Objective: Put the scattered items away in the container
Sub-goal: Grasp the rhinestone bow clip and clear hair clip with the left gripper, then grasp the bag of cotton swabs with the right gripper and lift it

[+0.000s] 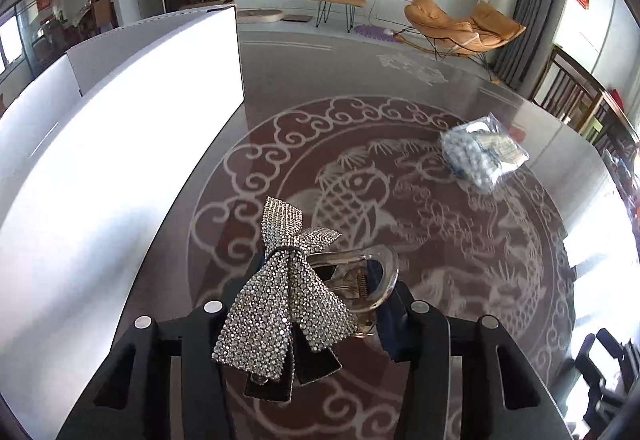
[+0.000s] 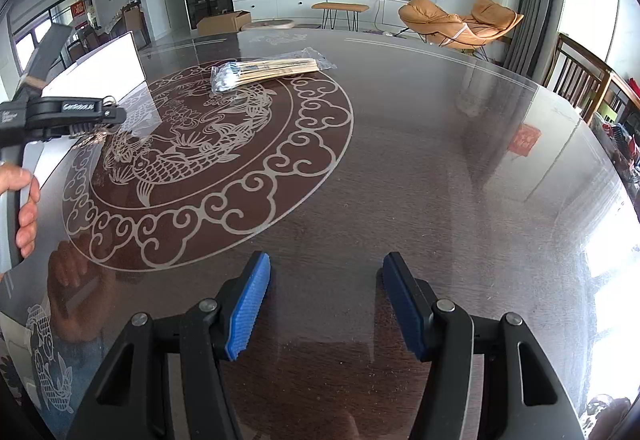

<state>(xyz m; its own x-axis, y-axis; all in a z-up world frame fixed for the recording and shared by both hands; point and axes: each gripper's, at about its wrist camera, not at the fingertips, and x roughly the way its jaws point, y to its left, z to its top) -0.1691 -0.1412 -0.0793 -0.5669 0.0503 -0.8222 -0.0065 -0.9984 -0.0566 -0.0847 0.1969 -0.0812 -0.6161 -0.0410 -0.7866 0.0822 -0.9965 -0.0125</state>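
Note:
A rhinestone bow hair clip (image 1: 280, 304) with a clear claw sits between my left gripper's (image 1: 318, 266) dark fingers, and the pads press on its sides. The white open box (image 1: 160, 100) stands close on the left of it. In the right wrist view the left gripper (image 2: 96, 130) hangs over the table beside that box (image 2: 100, 68), with the sparkly clip under it. My right gripper (image 2: 326, 272) is open over bare table, nothing between its blue pads (image 2: 248, 304). A clear bag of cotton swabs (image 1: 480, 156) (image 2: 264, 70) lies on the far side of the round fish pattern.
The dark glossy table (image 2: 440, 160) has a pale fish and cloud pattern in its top. A person's hand (image 2: 24, 200) holds the left gripper's handle. Wooden chairs (image 2: 580, 80) stand at the table's right edge. A living room with a television lies beyond.

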